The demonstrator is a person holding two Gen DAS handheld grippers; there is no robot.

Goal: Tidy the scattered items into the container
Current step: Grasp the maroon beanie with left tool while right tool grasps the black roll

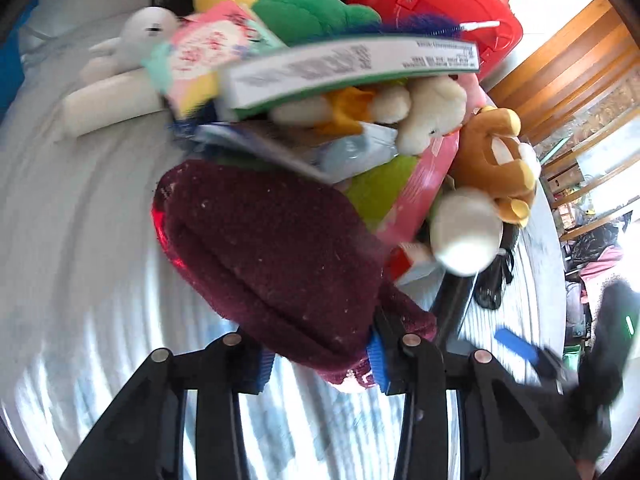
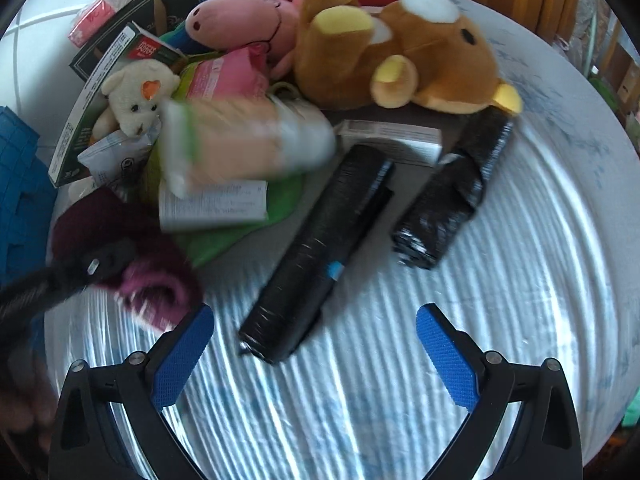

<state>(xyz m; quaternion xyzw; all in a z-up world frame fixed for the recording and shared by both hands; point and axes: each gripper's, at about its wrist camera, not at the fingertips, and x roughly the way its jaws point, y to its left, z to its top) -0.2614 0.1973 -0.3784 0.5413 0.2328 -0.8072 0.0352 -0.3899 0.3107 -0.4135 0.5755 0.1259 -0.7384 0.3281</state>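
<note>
Maroon slipper (image 1: 280, 256) sits clamped in the left fingers (image 1: 320, 364); right fingers (image 2: 316, 356) gape over a black bundle (image 2: 320, 248), probably wrapped; grip mid-length.

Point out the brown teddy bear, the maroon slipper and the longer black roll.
brown teddy bear (image 2: 432, 52): right wrist view, on its belly.
maroon slipper (image 1: 276, 252): left wrist view, on its upper.
longer black roll (image 2: 320, 248): right wrist view, mid-length.

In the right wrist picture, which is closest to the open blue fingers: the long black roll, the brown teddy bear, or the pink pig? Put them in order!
1. Long black roll: just ahead of the right gripper.
2. Brown teddy bear: farther back, right.
3. Pink pig: at the back, left of the bear.
</note>
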